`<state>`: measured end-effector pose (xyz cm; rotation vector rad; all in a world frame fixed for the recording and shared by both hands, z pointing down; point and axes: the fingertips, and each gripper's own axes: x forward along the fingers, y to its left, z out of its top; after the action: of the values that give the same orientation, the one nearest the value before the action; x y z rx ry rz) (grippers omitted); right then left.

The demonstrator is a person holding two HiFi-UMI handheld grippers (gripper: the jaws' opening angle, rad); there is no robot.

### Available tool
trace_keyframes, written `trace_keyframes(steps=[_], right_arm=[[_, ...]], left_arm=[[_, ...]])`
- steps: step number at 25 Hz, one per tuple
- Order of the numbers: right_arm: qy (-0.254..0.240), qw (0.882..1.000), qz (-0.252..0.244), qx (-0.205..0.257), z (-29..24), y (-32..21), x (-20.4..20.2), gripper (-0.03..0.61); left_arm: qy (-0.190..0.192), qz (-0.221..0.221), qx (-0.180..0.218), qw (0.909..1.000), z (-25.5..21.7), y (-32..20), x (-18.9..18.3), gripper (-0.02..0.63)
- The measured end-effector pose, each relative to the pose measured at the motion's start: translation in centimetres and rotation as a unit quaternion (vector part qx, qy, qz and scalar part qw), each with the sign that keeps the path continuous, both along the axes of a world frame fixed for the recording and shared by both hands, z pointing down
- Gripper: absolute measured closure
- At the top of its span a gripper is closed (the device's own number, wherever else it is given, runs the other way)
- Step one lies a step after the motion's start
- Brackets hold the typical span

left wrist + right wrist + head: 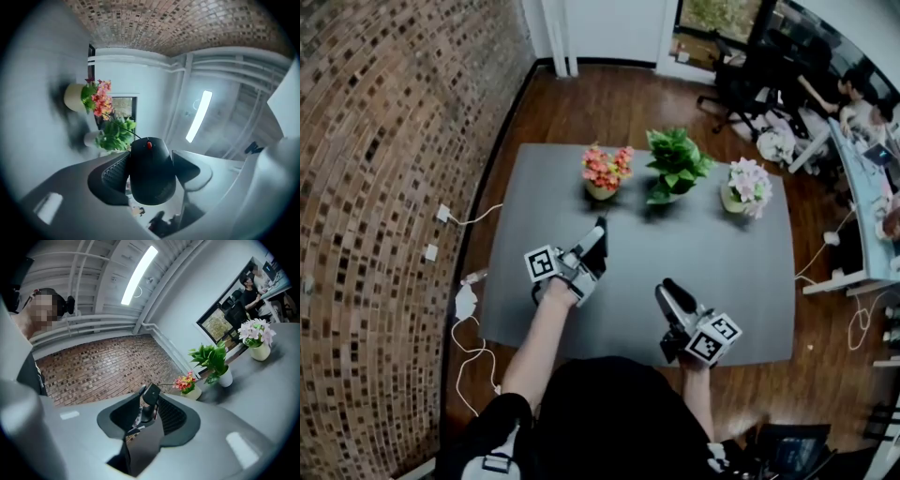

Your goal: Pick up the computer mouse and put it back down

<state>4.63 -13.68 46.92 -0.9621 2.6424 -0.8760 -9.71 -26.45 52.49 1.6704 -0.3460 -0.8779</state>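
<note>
Above the grey table (750, 281), at about 9 o'clock from its middle, the left gripper (598, 240) clamps the black computer mouse (151, 171) between its pads, clear of the tabletop. The mouse's thin cord (118, 125) runs off toward the flowers. At 5 o'clock the right gripper (677, 292) hangs with its fingers parted and nothing between them. Along the table's 12 o'clock edge stand the orange-pink flowers (606, 172), the green plant (675, 165) and the white-pink flowers (746, 186), well apart from both grippers. A brick wall (384, 187) and white floor cables (464, 309) lie at 9 o'clock.
</note>
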Motion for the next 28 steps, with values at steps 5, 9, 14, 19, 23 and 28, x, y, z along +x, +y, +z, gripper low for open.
trace_keyframes(steps=[5, 9, 14, 19, 23, 28], right_arm=[[-0.009, 1.0, -0.024, 0.013, -1.1, -1.2, -2.0, 0.48], [-0.012, 0.999, -0.032, 0.022, -2.0, -1.5, -2.5, 0.48], [-0.024, 0.999, -0.029, 0.025, -2.5, -1.2, -2.5, 0.48], [-0.052, 0.998, -0.032, 0.035, -3.3, -1.1, -2.0, 0.48], [-0.059, 0.997, -0.033, 0.039, -3.8, -1.8, -2.2, 0.48], [-0.085, 0.994, -0.05, 0.042, -5.1, -6.7, -4.0, 0.48]], left_arm=[[0.117, 0.022, 0.056, 0.9913, -8.7, 4.9, 0.1, 0.331], [0.128, 0.051, 0.113, 0.984, -13.7, 8.1, 0.9, 0.331], [0.101, 0.067, 0.131, 0.984, -14.1, 9.1, 1.5, 0.331], [0.095, 0.077, 0.126, 0.9845, -13.1, 9.4, 2.1, 0.331], [0.095, 0.084, 0.118, 0.9849, -12.4, 9.6, 2.3, 0.331], [0.087, 0.081, 0.109, 0.9869, -11.2, 9.3, 2.3, 0.331]])
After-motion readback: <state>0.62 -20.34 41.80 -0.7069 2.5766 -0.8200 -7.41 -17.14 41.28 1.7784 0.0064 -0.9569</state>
